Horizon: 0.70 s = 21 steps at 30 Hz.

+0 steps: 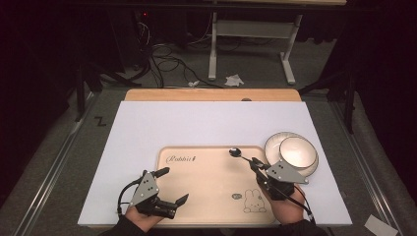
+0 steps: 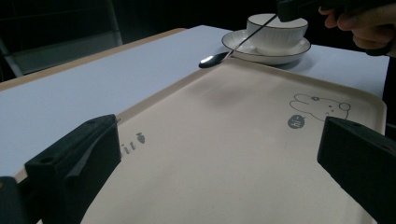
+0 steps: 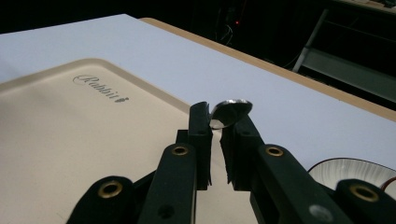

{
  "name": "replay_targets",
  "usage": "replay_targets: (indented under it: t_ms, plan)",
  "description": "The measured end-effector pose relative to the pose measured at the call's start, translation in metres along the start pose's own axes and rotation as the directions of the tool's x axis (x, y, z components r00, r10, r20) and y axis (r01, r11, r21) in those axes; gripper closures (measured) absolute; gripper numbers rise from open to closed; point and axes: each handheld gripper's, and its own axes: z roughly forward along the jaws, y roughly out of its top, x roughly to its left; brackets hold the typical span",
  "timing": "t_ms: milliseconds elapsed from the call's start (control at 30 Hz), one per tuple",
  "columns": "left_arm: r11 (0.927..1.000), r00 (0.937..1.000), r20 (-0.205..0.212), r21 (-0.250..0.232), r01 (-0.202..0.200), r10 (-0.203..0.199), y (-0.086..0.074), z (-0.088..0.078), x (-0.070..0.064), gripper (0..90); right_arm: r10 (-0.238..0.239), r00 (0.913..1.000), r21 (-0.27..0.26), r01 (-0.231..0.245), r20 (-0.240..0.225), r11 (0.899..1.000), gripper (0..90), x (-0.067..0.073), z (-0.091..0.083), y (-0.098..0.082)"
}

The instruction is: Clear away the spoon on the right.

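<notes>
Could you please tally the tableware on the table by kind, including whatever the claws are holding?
Tray: 1
Spoon, gripped in the right claw: 1
Bowl: 1
Saucer under the bowl: 1
Total: 4

I see a beige tray (image 1: 206, 182) with dark script lettering far left and a line-drawn rabbit near right, on a white table cover (image 1: 147, 128). My black right gripper (image 1: 254, 162) pinches a shiny silver spoon (image 1: 238, 153). The white bowl (image 1: 296, 150) and saucer (image 1: 273, 142) carry dark rims.
</notes>
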Motion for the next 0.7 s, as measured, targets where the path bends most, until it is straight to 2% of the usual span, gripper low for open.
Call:
replay_targets:
  t_ms: [233,400,700]
  plan:
    - [0.9999,1.0000,-0.003,-0.010,0.005,-0.005,0.000,-0.001,0.001,0.0,-0.013,0.9997,0.015,0.013,-0.021,1.000,84.0,0.010,0.011,0.000]
    - [0.9992,0.9998,-0.017,-0.038,0.010,-0.010,0.001,-0.004,0.002,0.0,-0.013,0.9997,0.028,0.014,-0.022,1.000,84.0,0.015,0.016,0.000]
    - [0.9986,0.9996,-0.025,-0.052,0.013,-0.015,0.002,-0.006,0.003,0.1,-0.020,0.9996,0.038,0.020,-0.018,0.999,84.0,0.014,0.017,-0.006]
